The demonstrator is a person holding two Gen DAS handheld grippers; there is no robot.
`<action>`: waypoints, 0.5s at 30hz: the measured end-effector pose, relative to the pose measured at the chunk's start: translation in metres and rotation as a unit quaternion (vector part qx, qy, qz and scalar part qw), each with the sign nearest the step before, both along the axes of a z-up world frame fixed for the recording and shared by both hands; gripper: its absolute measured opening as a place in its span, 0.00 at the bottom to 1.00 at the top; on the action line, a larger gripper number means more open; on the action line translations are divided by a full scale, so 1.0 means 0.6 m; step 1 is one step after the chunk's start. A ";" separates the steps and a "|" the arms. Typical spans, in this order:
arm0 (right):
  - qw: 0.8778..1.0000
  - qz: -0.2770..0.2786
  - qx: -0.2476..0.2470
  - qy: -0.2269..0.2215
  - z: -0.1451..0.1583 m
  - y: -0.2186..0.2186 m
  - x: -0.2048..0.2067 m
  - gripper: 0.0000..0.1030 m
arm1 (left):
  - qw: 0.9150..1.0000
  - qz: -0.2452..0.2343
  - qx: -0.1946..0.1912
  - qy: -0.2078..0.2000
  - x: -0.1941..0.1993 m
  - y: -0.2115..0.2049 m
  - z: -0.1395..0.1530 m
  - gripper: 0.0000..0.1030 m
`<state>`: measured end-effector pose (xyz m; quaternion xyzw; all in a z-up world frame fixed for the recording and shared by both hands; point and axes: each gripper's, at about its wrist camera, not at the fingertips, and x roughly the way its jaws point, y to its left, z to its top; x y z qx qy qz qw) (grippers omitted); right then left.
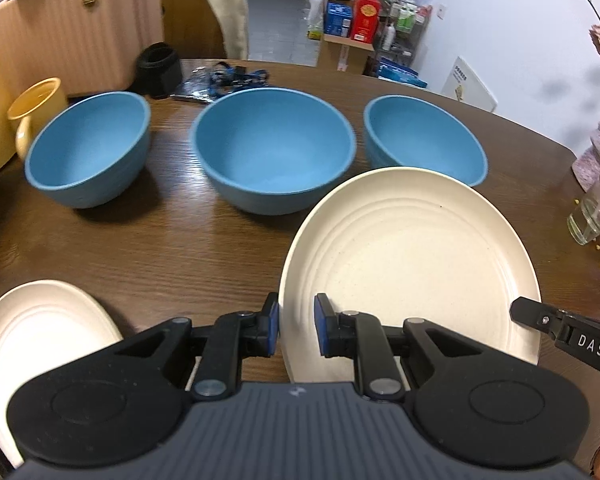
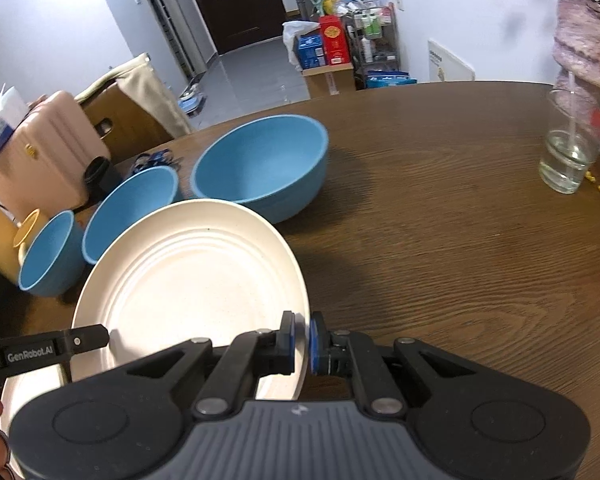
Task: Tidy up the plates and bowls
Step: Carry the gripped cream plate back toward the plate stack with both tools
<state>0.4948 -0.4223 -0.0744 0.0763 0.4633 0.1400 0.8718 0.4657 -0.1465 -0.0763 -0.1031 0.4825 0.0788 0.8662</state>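
A large cream plate point(image 1: 412, 256) is held tilted above the brown table; it also shows in the right wrist view point(image 2: 188, 280). My left gripper point(image 1: 296, 328) straddles its left rim with a gap still showing between the pads. My right gripper point(image 2: 302, 344) is shut on its right rim. A second cream plate point(image 1: 36, 340) lies at the lower left. Three blue bowls stand in a row behind: left point(image 1: 88, 148), middle point(image 1: 272, 148), right point(image 1: 424, 136).
A yellow mug point(image 1: 36, 112) and a pink suitcase point(image 1: 72, 24) are at the far left. A black cup point(image 1: 158, 68) and blue straps point(image 1: 236, 76) lie behind the bowls. A glass of water point(image 2: 568, 148) and a wrapped vase point(image 2: 584, 40) stand at the right.
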 end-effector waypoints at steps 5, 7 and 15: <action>1.000 0.013 -0.001 0.000 0.005 0.038 -0.010 0.07 | 1.000 0.013 0.003 0.002 -0.023 0.033 0.003 0.18; 1.000 0.019 -0.001 0.000 0.007 0.051 -0.016 0.07 | 1.000 0.018 0.003 0.002 -0.032 0.045 0.005 0.18; 0.999 0.037 -0.002 0.000 0.016 0.095 -0.034 0.07 | 0.999 0.035 0.000 0.002 -0.062 0.094 0.010 0.18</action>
